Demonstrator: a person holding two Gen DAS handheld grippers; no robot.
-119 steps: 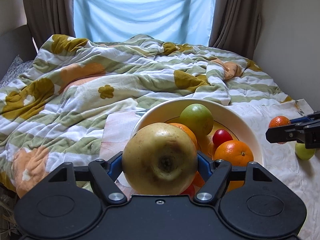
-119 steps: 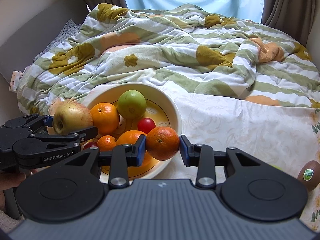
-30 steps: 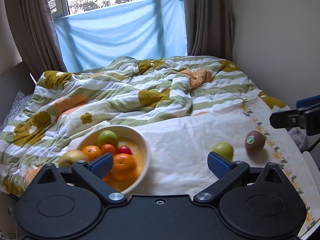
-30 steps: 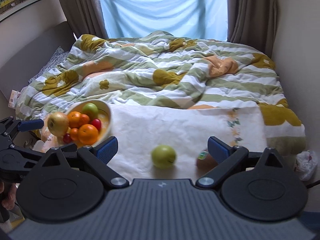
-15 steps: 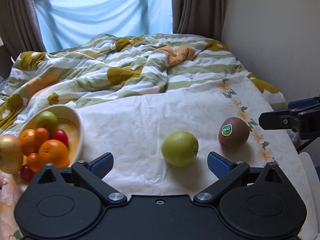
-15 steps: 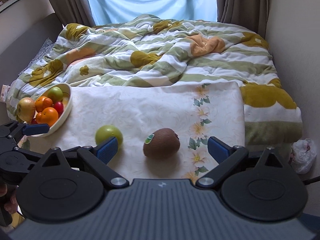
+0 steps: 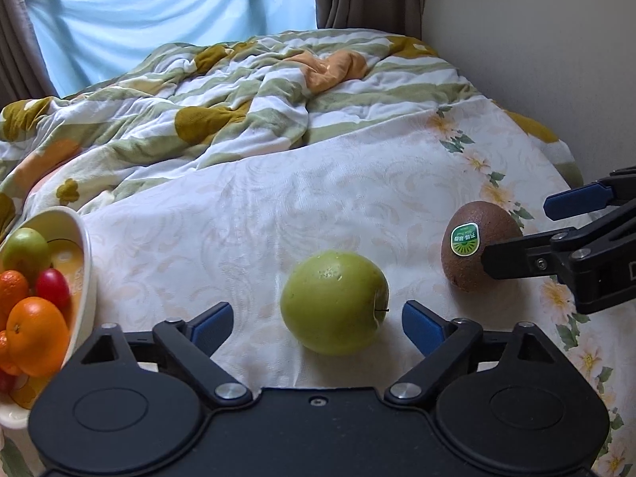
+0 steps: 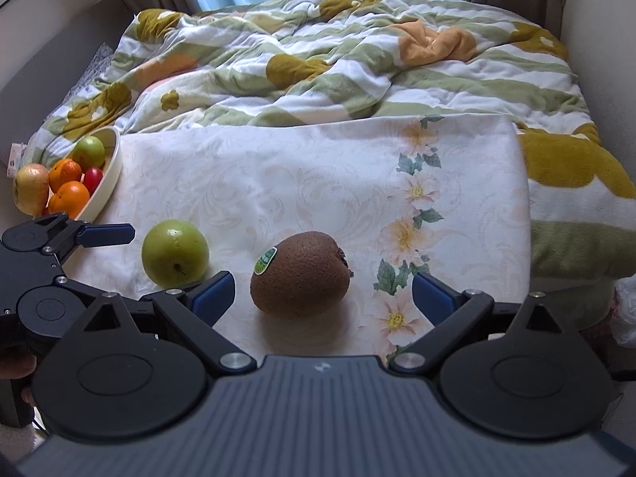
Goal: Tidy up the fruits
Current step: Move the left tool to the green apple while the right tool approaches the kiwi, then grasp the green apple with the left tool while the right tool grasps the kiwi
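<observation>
A green apple (image 7: 334, 301) lies on the white floral cloth (image 7: 278, 206), just ahead of my open left gripper (image 7: 317, 324) and between its fingertips. A brown kiwi (image 8: 300, 273) with a green sticker lies to its right, just ahead of my open right gripper (image 8: 322, 294). The apple also shows in the right wrist view (image 8: 175, 251), and the kiwi in the left wrist view (image 7: 479, 244). A cream bowl (image 8: 107, 183) at the left holds oranges, a green apple, a red fruit and a yellow-brown pear.
A rumpled striped duvet (image 8: 318, 59) covers the bed behind the cloth. A wall (image 7: 536, 39) stands close on the right. Curtains and a blue-covered window are at the back. A plastic bag (image 8: 626, 310) lies off the bed's right edge.
Both grippers have let go of their fruit into the bowl and opened. They moved right and closed in low on the apple and the kiwi.
</observation>
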